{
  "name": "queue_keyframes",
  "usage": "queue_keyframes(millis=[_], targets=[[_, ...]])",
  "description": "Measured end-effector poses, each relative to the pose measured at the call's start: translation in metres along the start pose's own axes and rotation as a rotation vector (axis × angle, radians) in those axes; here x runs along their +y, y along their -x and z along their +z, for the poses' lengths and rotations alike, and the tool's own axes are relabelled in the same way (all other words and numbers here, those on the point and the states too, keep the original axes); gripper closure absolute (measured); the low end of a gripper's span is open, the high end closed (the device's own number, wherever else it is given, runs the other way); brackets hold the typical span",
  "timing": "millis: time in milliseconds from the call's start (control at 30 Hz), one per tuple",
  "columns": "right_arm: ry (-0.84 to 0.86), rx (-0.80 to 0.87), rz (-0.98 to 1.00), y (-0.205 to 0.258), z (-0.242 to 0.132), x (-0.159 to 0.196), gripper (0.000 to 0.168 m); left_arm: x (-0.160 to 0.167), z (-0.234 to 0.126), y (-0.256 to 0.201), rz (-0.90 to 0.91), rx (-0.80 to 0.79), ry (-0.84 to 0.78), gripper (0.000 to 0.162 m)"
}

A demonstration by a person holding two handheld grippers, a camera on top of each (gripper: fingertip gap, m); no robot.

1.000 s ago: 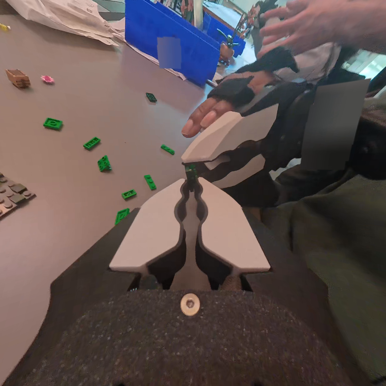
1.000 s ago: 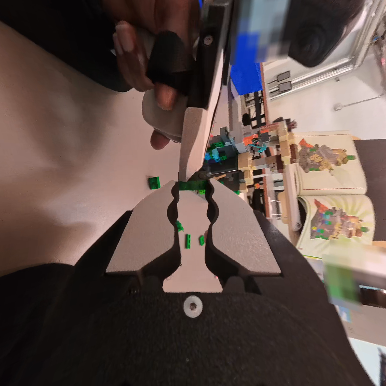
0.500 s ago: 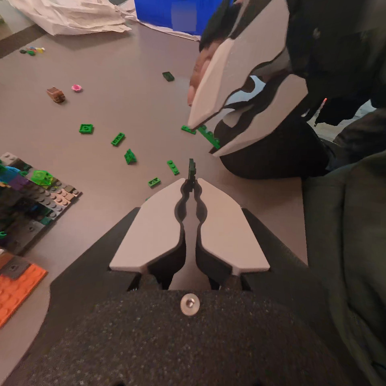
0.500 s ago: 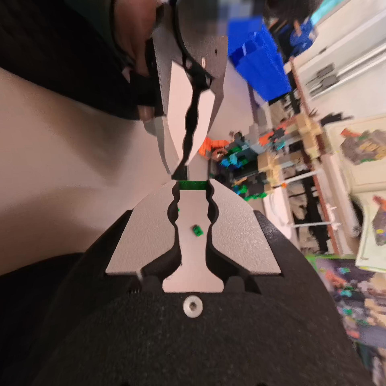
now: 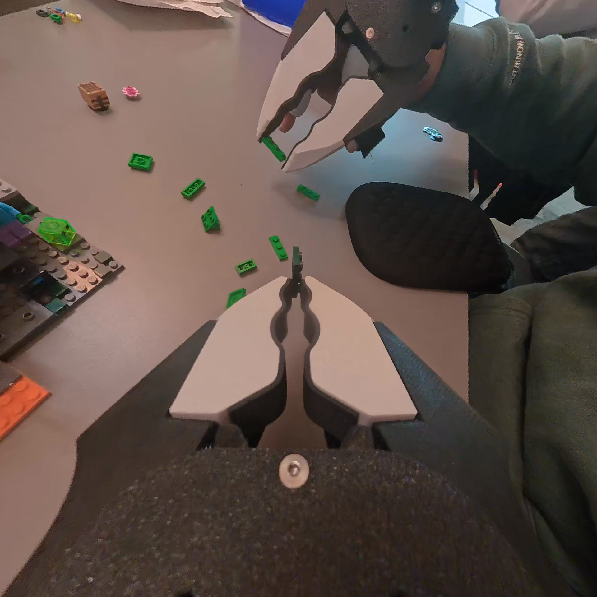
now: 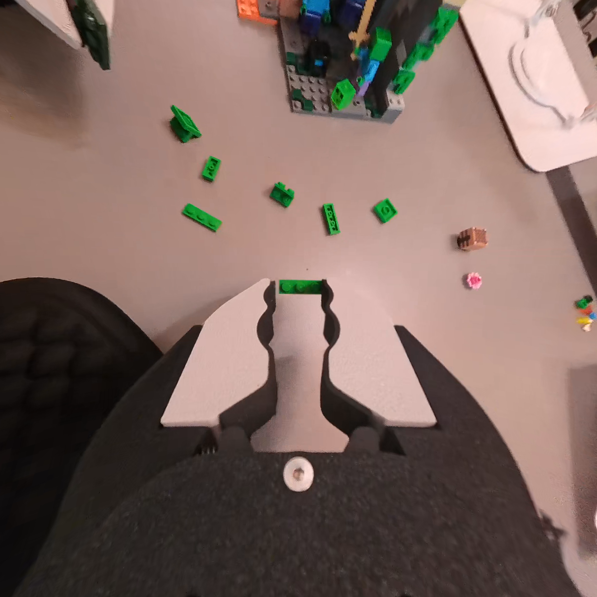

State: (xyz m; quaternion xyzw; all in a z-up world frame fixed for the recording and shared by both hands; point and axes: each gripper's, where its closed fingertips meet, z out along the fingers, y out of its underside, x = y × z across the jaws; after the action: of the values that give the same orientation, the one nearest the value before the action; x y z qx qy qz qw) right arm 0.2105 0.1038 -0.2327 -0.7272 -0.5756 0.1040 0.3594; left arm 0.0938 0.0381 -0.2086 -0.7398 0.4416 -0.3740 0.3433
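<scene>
Left claw (image 5: 296,280) is pinched almost fully together, gripping a dark green plate (image 5: 296,262) on edge so it stands upright out of the tips, up off the desk (image 5: 193,58). Right claw (image 6: 298,287) is parted only as wide as the bright green three-stud plate (image 6: 300,287) it clamps by its two short ends, studs up toward the camera; in the left wrist view that same claw hangs in the air farther across the desk, plate slung between its tips. Big picture now: a grey-brown desk, a black mesh chair back (image 5: 423,235) against its near edge, a person's dark green sleeve (image 5: 517,80) behind the right claw. Off to the side stands a brick-built model (image 6: 361,58) on a grey studded baseplate, blue, purple and green blocks stacked on it, and an orange plate (image 5: 16,410) lies near it. Scattered between the claws, loose green pieces (image 6: 331,218) lie well apart from one another, flat plates and a bracket. Farther out sits a small brown block (image 6: 472,239), and just beside it a tiny pink flower piece (image 6: 474,280). At the desk's edge, a little cluster of coloured bits (image 6: 585,312).
</scene>
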Motion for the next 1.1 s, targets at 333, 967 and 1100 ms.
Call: queue_keyframes(millis=[333,967,1100], targets=[[-0.007,-0.068,0.075,0.005,0.007,0.0,0.114,0.004,0.002,0.001,-0.009,0.001,0.012,0.158],[-0.271,-0.345,-0.153,0.115,-0.012,-0.091,0.163,0.009,0.02,-0.042,0.283,0.066,0.085,0.157],[-0.172,-0.397,-0.016,0.096,-0.012,-0.07,0.166,0.009,0.015,-0.029,0.253,0.022,0.079,0.152]])
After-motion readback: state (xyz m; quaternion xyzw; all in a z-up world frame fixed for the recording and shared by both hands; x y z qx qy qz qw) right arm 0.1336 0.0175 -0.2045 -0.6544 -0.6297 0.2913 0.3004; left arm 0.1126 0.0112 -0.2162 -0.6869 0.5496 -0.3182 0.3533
